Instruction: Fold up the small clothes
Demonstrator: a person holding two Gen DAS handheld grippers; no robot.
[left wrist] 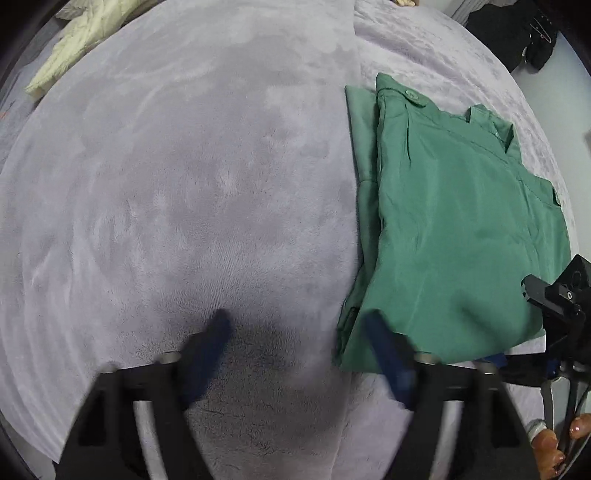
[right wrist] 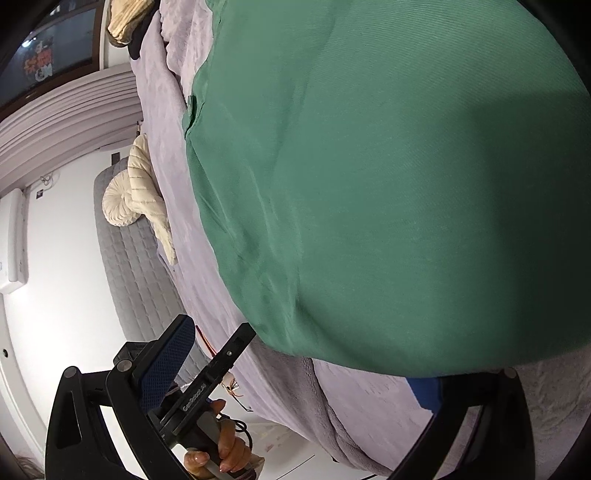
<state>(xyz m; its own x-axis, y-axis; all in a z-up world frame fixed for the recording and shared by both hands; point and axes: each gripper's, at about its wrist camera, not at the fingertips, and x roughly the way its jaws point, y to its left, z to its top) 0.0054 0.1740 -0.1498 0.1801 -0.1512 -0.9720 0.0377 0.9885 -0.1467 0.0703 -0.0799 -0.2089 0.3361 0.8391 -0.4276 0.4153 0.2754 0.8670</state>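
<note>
Grey blanket (left wrist: 184,166) bears folded green garment (left wrist: 461,221) right of open left claw (left wrist: 295,332).

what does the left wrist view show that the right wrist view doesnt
Only the left wrist view shows the whole folded green garment with its buttoned tab, dark clothes at the far corner, and the left hand-held gripper open over bare blanket. Only the right wrist view shows a window, a white wall and a grey quilted cover. Both share the green garment, the lilac blanket and a cream padded jacket.
</note>
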